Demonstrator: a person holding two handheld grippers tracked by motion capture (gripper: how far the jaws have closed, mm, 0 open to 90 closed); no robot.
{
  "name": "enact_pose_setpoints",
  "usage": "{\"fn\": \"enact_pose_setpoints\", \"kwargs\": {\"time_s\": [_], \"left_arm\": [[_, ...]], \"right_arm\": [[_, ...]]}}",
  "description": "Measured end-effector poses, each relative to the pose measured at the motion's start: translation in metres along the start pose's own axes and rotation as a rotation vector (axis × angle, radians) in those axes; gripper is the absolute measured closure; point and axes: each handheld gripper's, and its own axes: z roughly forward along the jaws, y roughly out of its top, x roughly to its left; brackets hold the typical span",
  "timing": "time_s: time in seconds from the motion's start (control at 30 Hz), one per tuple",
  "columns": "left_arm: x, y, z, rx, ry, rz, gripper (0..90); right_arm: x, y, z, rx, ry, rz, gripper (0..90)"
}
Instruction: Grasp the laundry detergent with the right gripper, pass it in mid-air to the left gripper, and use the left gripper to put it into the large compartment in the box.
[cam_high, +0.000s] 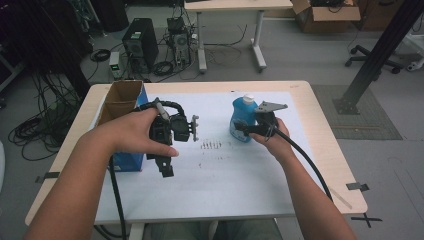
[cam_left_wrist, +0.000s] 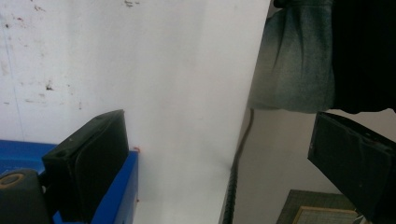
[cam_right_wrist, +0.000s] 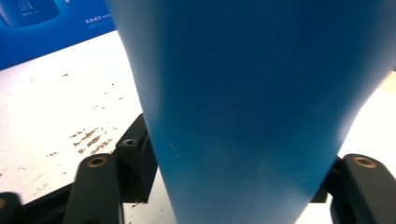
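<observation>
Blue bottle (cam_high: 243, 120), upright mid-tabletop (cam_high: 300, 150): right claw (cam_high: 245, 129) is clasping its lower body, likely smooth, slippery, squeezable plastic best gripped at the waist; left claw (cam_high: 167, 165) is hanging released beside the blue box (cam_high: 127, 160).

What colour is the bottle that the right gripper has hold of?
The bottle is blue with a white cap, seen best in the high view.

Blue bottle (cam_right_wrist: 252, 102) between claw (cam_right_wrist: 233, 186) jaws, white table (cam_right_wrist: 60, 116)
</observation>
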Motion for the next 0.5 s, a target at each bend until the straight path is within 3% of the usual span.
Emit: {"fn": "enact_pose_setpoints", "kwargs": {"time_s": [0.1, 0.5], "left_arm": [[0.0005, 0.0005, 0.0006, 0.001, 0.000, 0.000, 5.6], [-0.0001, 0.0021, -0.0001, -0.002, 0.005, 0.001, 5.6]], "right_arm": [[-0.0005, -0.0004, -0.0001, -0.001, -0.016, -0.004, 42.4], [-0.0015, 0.0011, -0.0011, 0.010, -0.008, -0.017, 46.8]]}}
